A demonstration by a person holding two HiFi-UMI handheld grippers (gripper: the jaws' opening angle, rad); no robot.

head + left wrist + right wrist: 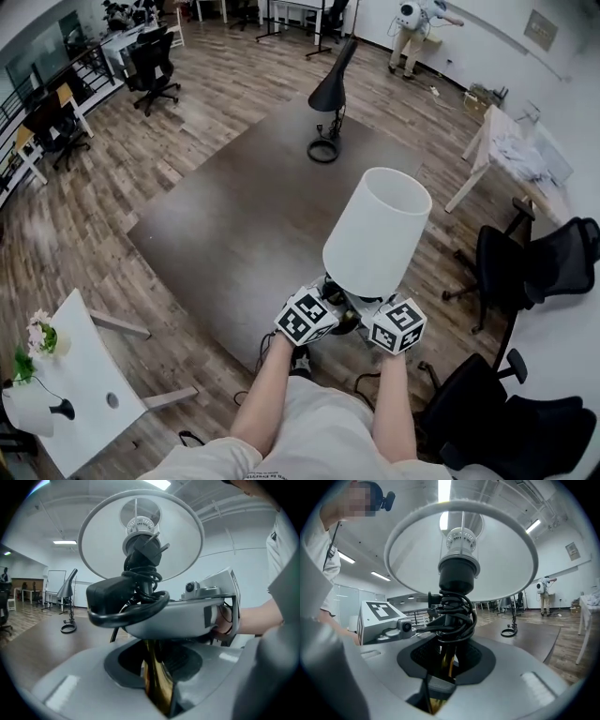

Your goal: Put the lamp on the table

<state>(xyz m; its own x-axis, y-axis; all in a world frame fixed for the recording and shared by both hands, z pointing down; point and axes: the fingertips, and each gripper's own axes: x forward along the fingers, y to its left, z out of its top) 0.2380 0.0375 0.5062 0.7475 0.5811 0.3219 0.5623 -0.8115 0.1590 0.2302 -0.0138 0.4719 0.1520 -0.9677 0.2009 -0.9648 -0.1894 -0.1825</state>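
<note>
left gripper (330, 315) and right gripper (366, 317) both pinch the lamp (377, 230) by its brass stem (157, 686). each pair of jaws is pressed onto the stem, from opposite sides and at about the same height. the grip sits low on the lamp, just under the cord (454, 609) coiled round the stem and below the black socket. the white shade (461, 550) rises above both grippers. the lamp's long axis runs up from the jaws, shade end on top, and in the head view it leans away from the person and a little to the right. it is held in the air at the near edge of the dark table (234, 225), not resting on it. a black lamp (330, 94) stands at the table's far side, well apart. black chairs (525, 267) sit to the right on the wood floor (112, 187).
</note>
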